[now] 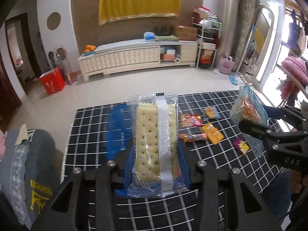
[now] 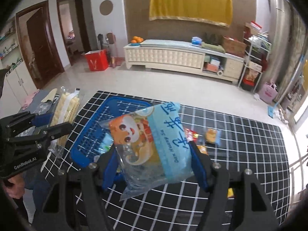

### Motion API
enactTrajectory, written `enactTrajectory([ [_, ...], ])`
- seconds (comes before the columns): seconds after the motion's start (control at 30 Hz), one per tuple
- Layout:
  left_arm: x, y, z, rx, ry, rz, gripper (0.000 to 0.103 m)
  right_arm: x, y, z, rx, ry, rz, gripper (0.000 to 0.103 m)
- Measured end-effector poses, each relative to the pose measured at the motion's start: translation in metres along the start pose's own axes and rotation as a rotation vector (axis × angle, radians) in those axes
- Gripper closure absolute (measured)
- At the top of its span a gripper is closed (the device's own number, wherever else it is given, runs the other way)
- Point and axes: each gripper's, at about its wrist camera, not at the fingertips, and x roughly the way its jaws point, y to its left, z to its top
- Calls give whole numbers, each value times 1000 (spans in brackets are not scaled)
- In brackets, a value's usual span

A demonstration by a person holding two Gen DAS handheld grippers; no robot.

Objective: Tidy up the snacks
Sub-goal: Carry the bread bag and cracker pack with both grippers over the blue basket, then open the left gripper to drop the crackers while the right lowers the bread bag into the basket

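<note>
In the left wrist view a clear packet of pale crackers (image 1: 154, 134) stands upright between the blue pads of my left gripper (image 1: 156, 154), which is shut on it and holds it above the table. A blue slatted basket (image 1: 117, 119) lies behind the packet. In the right wrist view my right gripper (image 2: 154, 157) is shut on a light blue packet with a cartoon cat (image 2: 152, 140), tilted over the blue basket (image 2: 107, 127). Each view also shows the other gripper from the side: the right gripper (image 1: 256, 119) with its blue packet (image 1: 248, 109), and the left gripper (image 2: 53, 122) with the crackers (image 2: 65, 111).
A black tablecloth with a white grid (image 1: 221, 163) covers the table. Several small snack packets lie on it: red (image 1: 190, 120), orange (image 1: 211, 132), purple (image 1: 240, 145). A grey garment (image 1: 38, 173) lies at the table's left. Tiled floor lies beyond the far edge.
</note>
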Motion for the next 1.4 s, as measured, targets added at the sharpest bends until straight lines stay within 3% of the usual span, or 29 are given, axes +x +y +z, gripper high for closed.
enactTrajectory([
  [0.17,5,25,1,-20,8,-10,63,23,23,9,-26,26,34,31],
  [0.37,40,47,-1,-49,66,-47,63,59,43,14,-63,64,10,31],
  [0.8,136,62,10,-83,215,-126,63,105,35,5,-41,148,-57,31],
  [0.87,143,56,13,-66,227,-123,58,107,32,4,-41,150,-67,31],
  [0.9,145,52,14,-53,224,-120,50,107,32,4,-40,150,-70,31],
  [0.97,149,49,17,-43,217,-111,47,107,29,3,-38,156,-65,31],
  [1.17,147,48,16,-55,228,-130,47,100,26,7,-22,150,-47,31],
  [1.4,117,61,13,-76,194,-127,47,90,41,13,-26,135,-8,31],
])
